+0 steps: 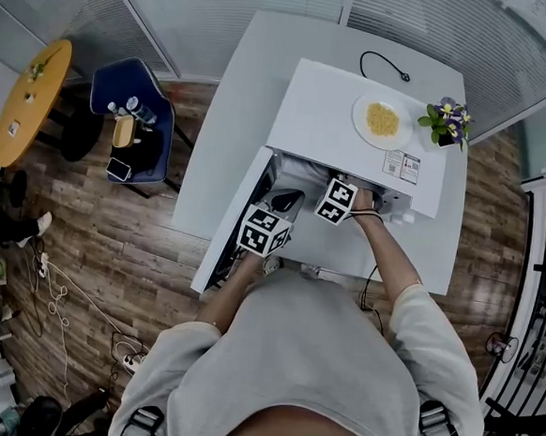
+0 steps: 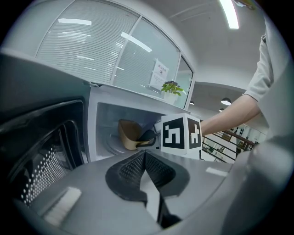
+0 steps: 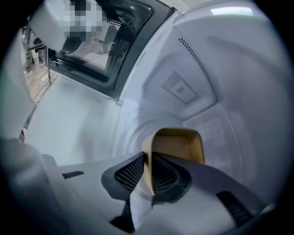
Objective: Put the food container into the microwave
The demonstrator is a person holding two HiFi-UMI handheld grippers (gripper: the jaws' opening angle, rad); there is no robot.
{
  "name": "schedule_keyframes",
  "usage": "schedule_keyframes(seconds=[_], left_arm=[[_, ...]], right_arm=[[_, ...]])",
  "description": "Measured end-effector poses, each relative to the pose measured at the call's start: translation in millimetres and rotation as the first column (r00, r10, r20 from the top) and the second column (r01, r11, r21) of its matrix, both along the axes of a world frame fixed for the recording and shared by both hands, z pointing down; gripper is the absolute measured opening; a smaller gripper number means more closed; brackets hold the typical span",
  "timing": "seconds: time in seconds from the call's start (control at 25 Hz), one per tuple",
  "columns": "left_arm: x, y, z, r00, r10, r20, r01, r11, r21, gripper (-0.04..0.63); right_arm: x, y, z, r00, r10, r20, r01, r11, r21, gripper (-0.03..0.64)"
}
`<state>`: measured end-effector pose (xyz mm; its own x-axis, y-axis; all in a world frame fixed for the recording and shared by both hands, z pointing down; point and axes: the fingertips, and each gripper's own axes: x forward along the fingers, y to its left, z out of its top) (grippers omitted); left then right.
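The white microwave [image 1: 354, 139] stands on a white table with its door [image 1: 238, 217] swung open to the left. In the right gripper view, my right gripper [image 3: 148, 170] is shut on the near wall of the tan food container [image 3: 180, 146], which is inside the cavity over the round turntable [image 3: 131, 131]. The left gripper view shows that container [image 2: 128, 134] in the cavity with the right gripper's marker cube [image 2: 181, 134] in front of it. My left gripper [image 2: 145, 158] is shut on nothing and sits just outside the opening, beside the door [image 2: 41, 151].
On the microwave's top sit a plate of yellow food [image 1: 382, 120] and a small potted plant [image 1: 446, 121]. A black cable [image 1: 384, 65] lies on the table behind. A blue chair [image 1: 131, 131] and a yellow round table [image 1: 30, 99] stand on the wooden floor at the left.
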<state>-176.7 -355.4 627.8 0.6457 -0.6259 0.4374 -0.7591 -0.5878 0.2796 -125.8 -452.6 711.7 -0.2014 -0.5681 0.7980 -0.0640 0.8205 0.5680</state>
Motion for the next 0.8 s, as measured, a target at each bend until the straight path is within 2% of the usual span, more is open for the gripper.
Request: schedule_keyframes(seconds=[0.16, 0.36, 0.48, 0.8], left_arm=[[-1, 0, 0, 1.0, 0.003, 0.001, -0.003, 1.0, 0.001, 0.011], [-2, 1, 1, 1.0, 0.01, 0.009, -0.01, 1.0, 0.004, 0.011], [-1, 1, 0, 1.0, 0.015, 0.008, -0.016, 1.0, 0.004, 0.011], [-1, 2, 0, 0.999, 0.032, 0.012, -0.032, 0.999, 0.008, 0.011]], right_arm=[[0, 1, 3, 1.0, 0.005, 0.0, -0.005, 1.0, -0.016, 0.03], [-2, 0, 5, 1.0, 0.009, 0.01, -0.009, 0.999, -0.034, 0.161], [-4, 0, 3, 1.0, 0.011, 0.017, -0.01, 1.0, -0.026, 0.192], [-7, 6, -5, 1.0, 0.009, 0.02, -0.009, 1.0, 0.002, 0.192]])
